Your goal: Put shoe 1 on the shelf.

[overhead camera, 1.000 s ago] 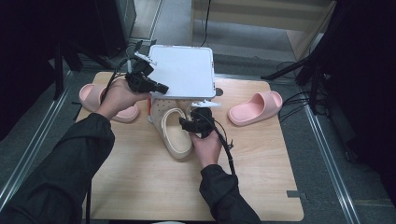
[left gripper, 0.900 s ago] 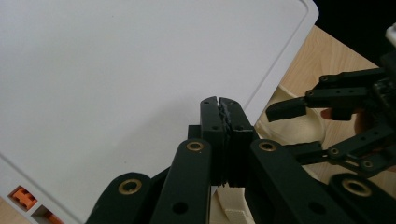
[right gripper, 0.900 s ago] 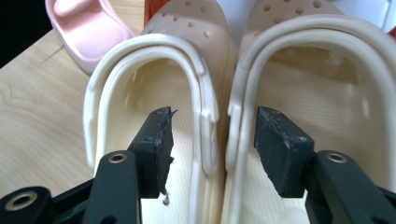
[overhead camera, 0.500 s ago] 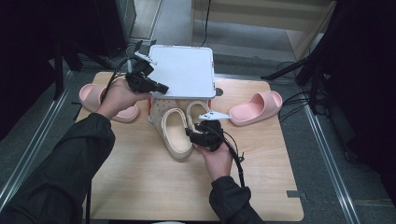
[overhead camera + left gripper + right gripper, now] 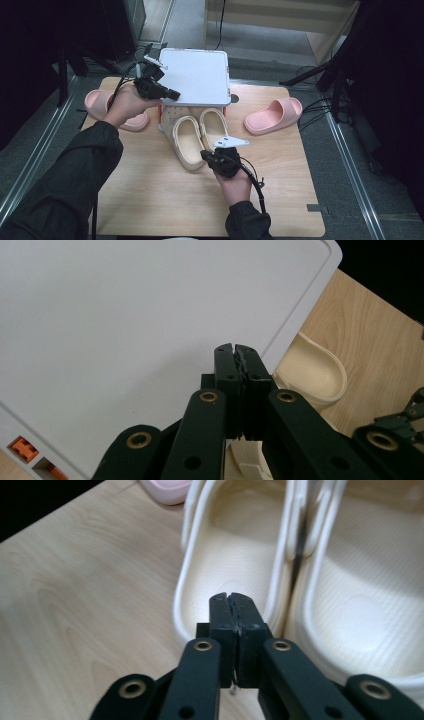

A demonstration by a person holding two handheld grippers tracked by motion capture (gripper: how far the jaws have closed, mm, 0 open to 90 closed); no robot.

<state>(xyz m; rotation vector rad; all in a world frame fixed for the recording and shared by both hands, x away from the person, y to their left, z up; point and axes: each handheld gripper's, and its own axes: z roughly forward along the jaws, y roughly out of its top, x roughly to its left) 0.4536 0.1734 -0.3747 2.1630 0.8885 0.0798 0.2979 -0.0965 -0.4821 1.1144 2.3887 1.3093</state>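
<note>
Two cream clogs, the left one (image 5: 186, 141) and the right one (image 5: 212, 126), lie side by side in the middle of the wooden table (image 5: 150, 200), toes toward a white flat-topped box (image 5: 197, 75). My right gripper (image 5: 205, 155) is shut and empty just behind the left clog's heel rim (image 5: 200, 615); the seam between the two clogs (image 5: 296, 545) runs ahead of it. My left gripper (image 5: 175, 94) is shut and empty, held over the front left corner of the box top (image 5: 125, 315), with a clog heel (image 5: 312, 372) beyond that edge.
A pink slide (image 5: 274, 115) lies at the right of the table. Another pink slide (image 5: 97, 102) lies at the left, partly under my left hand. Cables trail from both grippers. Dark floor and metal rails surround the table.
My right gripper has drawn back toward the person, off the clogs, uncovering the second clog beside the first. The left gripper has stayed at the box.
</note>
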